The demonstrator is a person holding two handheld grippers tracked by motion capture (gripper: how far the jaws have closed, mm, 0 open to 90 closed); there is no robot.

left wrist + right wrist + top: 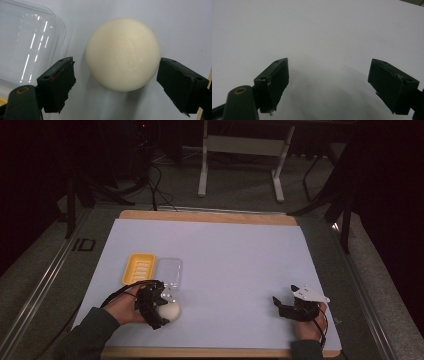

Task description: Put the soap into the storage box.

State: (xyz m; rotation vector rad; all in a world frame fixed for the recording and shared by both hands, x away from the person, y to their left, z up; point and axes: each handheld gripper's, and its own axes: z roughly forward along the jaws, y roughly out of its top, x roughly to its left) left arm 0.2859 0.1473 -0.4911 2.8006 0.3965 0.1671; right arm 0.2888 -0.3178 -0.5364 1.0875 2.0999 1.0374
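The left gripper (117,82) stands wide open astride a round cream soap bar (123,53) that lies on the white sheet (235,255) just beside a clear plastic lid (27,42) and near the yellow soap dish (139,268). To grip well, I judge the jaws should close evenly across the bar's widest part, since its smooth curve could squirt out. The right gripper (329,82) hovers wide open and empty, well apart.
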